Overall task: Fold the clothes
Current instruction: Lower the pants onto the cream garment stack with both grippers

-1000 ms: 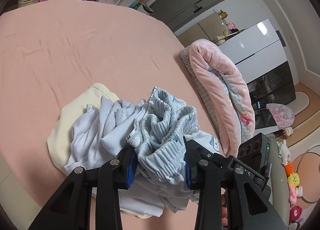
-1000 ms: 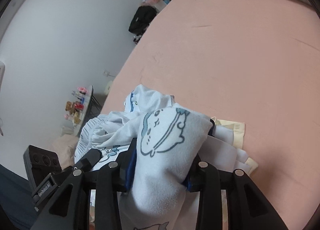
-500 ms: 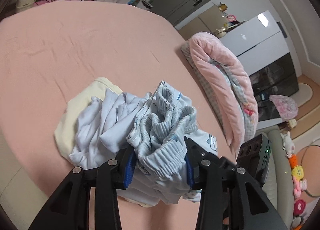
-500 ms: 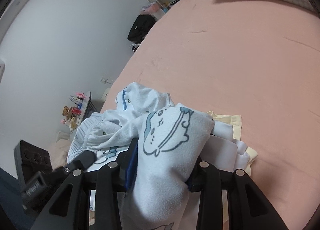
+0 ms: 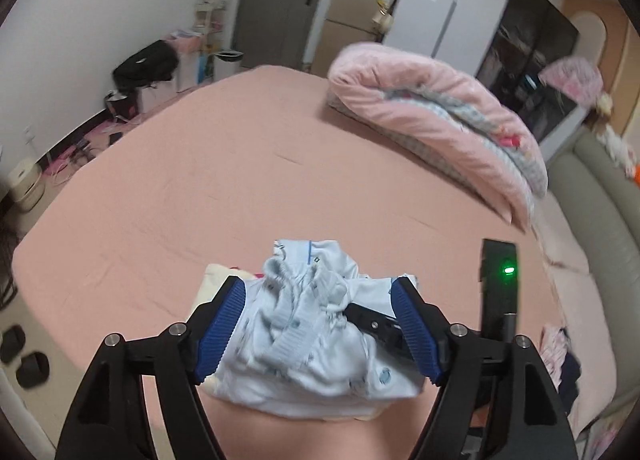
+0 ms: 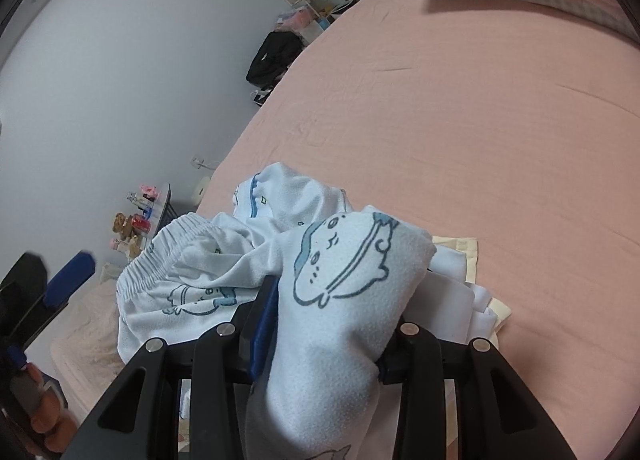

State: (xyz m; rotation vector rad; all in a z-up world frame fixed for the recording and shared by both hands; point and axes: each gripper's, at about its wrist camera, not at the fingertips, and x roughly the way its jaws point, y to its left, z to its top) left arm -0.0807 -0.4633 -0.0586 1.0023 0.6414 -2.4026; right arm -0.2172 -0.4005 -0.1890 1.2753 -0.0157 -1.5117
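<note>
Your left gripper [image 5: 320, 324] jaws stood wide, straddling the blue pyjamas [image 5: 316, 340] without pinching; your right gripper [image 6: 328, 324] jaws clamped a printed fold, lifting it above the bed [image 6: 500, 120], probably for spreading.

The pale blue pyjama garment [image 6: 344, 300] is soft, matt fleece-like cloth with a fine nap, a ribbed elastic waistband [image 5: 296, 336] and printed cartoon outlines. The bed sheet [image 5: 192, 196] is smooth matt pink cloth with faint creases, and the rolled blanket [image 5: 436, 116] looks plush. The left tool [image 5: 320, 326] is matt black plastic with ridged blue pads [image 5: 222, 324] and shiny metal screws.
</note>
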